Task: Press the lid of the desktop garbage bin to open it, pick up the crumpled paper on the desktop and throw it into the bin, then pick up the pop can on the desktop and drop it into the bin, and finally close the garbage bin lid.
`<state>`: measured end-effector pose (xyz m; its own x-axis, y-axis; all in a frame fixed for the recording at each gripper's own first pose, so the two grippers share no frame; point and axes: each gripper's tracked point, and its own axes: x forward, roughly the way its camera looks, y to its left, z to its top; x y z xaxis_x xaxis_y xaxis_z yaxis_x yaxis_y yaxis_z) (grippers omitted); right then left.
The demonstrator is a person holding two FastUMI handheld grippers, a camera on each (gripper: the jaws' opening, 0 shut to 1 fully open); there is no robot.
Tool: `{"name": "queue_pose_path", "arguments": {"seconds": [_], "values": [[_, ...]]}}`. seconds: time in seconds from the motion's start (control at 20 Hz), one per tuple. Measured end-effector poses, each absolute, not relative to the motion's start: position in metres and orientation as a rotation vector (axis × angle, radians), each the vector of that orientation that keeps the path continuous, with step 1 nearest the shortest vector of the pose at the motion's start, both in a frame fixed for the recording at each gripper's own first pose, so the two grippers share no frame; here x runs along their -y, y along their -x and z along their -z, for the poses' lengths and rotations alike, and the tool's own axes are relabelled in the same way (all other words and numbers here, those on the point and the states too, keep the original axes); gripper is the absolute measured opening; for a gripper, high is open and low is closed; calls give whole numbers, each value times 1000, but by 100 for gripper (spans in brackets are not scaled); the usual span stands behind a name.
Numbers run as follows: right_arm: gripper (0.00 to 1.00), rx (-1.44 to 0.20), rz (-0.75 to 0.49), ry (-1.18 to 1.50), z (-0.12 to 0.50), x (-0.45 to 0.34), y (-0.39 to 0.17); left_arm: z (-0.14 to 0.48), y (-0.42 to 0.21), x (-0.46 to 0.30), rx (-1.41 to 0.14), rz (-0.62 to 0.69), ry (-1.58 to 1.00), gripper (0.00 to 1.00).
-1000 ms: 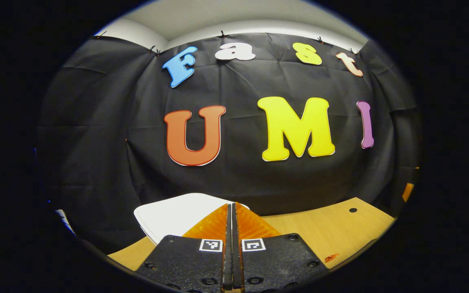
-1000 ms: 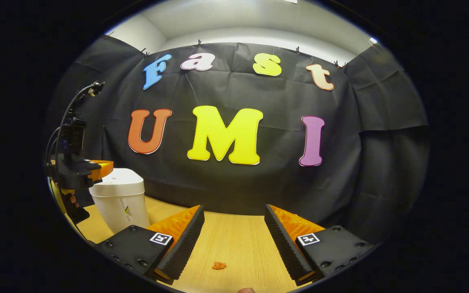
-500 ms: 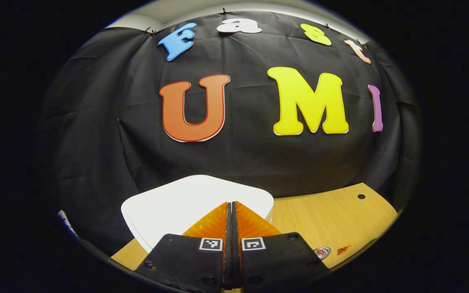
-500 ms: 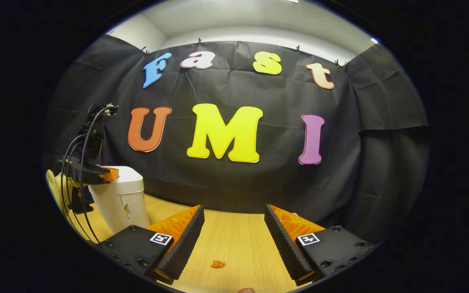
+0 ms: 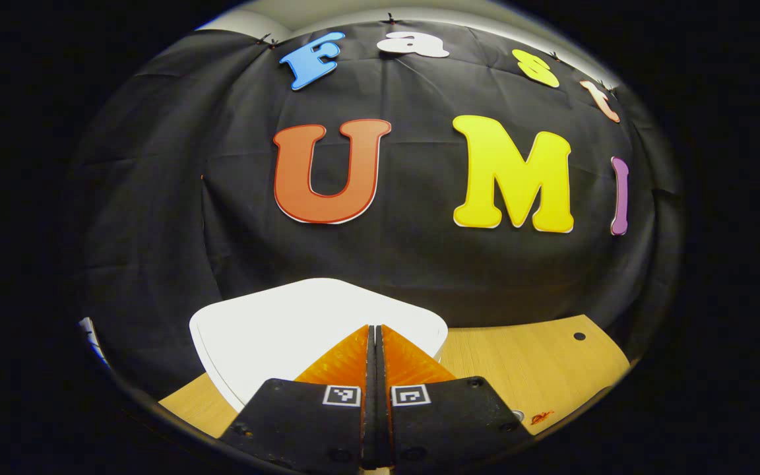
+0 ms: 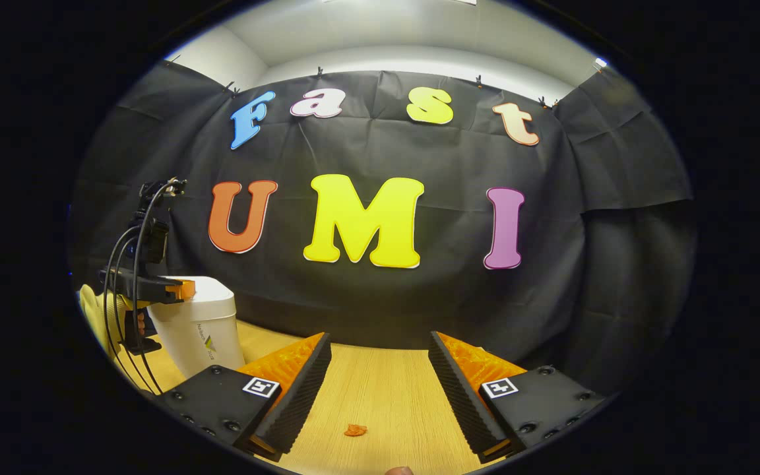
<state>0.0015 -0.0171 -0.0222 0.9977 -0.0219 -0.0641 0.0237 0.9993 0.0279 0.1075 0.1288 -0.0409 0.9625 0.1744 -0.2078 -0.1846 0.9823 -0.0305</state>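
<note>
The white plastic desktop garbage bin (image 6: 198, 330) with rounded corners is standing upright at the far left of the light wooden desktop (image 6: 380, 389), close to the black cloth wall. Its smooth white lid (image 5: 274, 323) is lying flat and closed on top, and a small logo is showing on the side wall. In the left gripper view, the round top of a pop can (image 5: 518, 415) is peeking out at the near right.
</note>
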Motion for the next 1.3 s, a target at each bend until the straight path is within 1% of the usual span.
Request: {"name": "queue_pose_path", "arguments": {"seconds": [0.3, 0.45, 0.5, 0.55, 0.6, 0.65, 0.8, 0.85, 0.9, 0.95, 1.0, 1.05, 1.1, 1.15, 1.2, 1.25, 1.3], "values": [[95, -75, 2, -24, 26, 21, 1, 6, -87, -130, -128, -239, -1, 3], [95, -80, -38, -53, 25, 12, -1, -10, -73, -124, -104, -234, -7, 4], [95, -80, -51, -58, 27, 9, 0, -15, -67, -124, -93, -236, -4, 5], [95, -83, -57, -64, 28, 7, -2, -18, -64, -123, -81, -239, 0, 12], [95, -91, -65, -71, 30, 4, -1, -21, -60, -121, -81, -237, 3, 15], [95, -94, -76, -76, 31, -1, 0, -21, -57, -120, -88, -236, 5, 21], [95, -102, -92, -60, 35, -9, 0, -25, -49, -117, -83, -227, 22, 26], [95, -105, -86, -55, 37, -9, 0, -24, -47, -116, -87, -220, 30, 32], [95, -108, -85, -53, 39, -10, -1, -22, -44, -112, -92, -204, 39, 33], [95, -114, -84, -53, 42, -12, -3, -20, -43, -110, -94, -194, 48, 38], [95, -119, -81, -51, 45, -14, -5, -19, -42, -108, -91, -183, 58, 48], [95, -131, -76, -46, 50, -14, -8, -20, -40, -105, -91, -174, 63, 42], [95, -149, -66, -39, 57, -14, -11, -19, -40, -103, -92, -163, 63, 44], [95, -172, -53, -33, 66, -12, -16, -19, -40, -100, -93, -154, 58, 48], [95, -197, -47, -30, 76, -13, -18, -19, -39, -99, -92, -148, 52, 64], [95, -225, -37, -30, 86, -13, -21, -20, -37, -98, -89, -141, 47, 76], [95, -255, -30, -32, 98, -12, -25, -21, -36, -96, -86, -135, 45, 69]]}}
